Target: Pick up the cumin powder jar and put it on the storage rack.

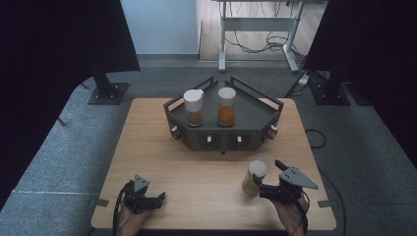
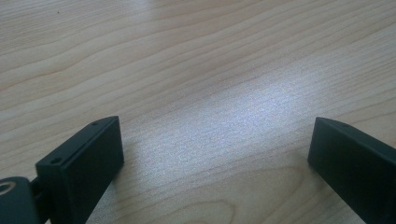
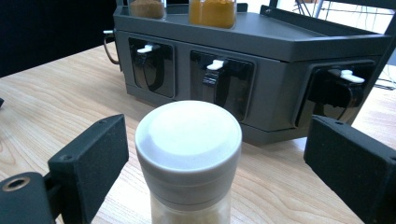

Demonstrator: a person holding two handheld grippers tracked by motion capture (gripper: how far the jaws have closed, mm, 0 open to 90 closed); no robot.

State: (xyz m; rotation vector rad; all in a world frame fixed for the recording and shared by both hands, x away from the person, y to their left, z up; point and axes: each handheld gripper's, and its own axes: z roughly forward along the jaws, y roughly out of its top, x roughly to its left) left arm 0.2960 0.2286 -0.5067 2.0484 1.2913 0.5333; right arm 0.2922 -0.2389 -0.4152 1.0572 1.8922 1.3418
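Right gripper held low and level near the table's front right, jaws spread wide either side of the white-capped jar (not touching it). Left gripper rests front left, wide open, holding nothing.

Spice jar: white cap, pale beige contents. Rack dark grey with black-fronted drawers and white handles; on it, two white-capped jars, one brown-filled, one orange-filled. Table light wood grain; grippers black.
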